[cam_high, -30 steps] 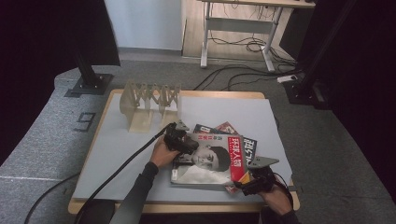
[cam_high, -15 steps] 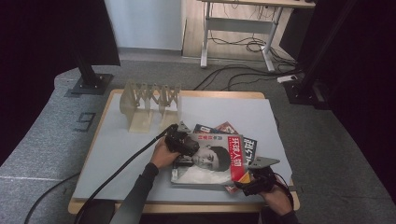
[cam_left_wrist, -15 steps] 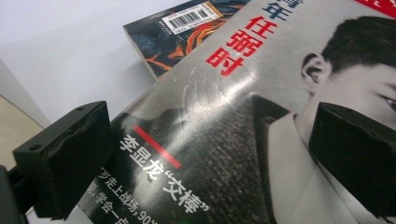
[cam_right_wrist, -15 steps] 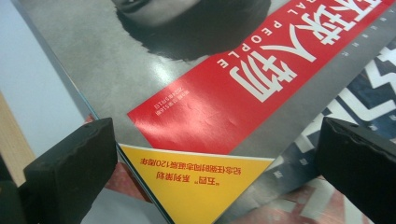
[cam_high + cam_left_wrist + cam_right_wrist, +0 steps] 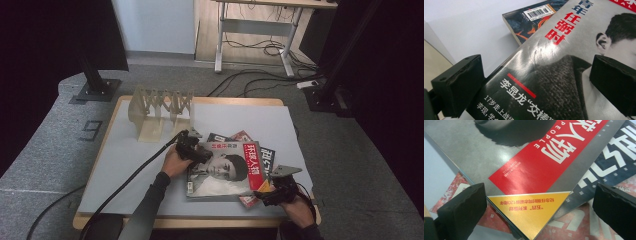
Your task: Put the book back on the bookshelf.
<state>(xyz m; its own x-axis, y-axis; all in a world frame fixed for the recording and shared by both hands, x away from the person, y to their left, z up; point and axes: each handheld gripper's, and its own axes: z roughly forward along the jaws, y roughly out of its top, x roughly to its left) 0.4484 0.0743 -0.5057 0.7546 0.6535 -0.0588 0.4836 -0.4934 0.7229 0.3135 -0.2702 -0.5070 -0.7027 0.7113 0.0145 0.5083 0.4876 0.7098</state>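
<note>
On the near right of the table: top magazine (image 5: 225,167) bracketed at two corners.
Left gripper (image 5: 534,82) and right gripper (image 5: 536,212) both gape wide, holding nothing (best to pinch only the top cover's edge, not the magazines underneath (image 5: 262,156)).

Both grippers black: left gripper (image 5: 192,148), right gripper (image 5: 274,192). Blocky matte jaws; black cable off left. Grey triangular plate tops right; dark sleeves.

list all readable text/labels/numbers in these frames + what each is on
"青年任弼时" – red, top magazine cover
"李昱龙" – white, same cover, under a red bar
"PEOPLE" – its red title band, seen upside down
"五四" – within the yellow corner triangle; the rest is too small
Barcode digits on the dark book: unreadable
"9" – floor mat
</note>
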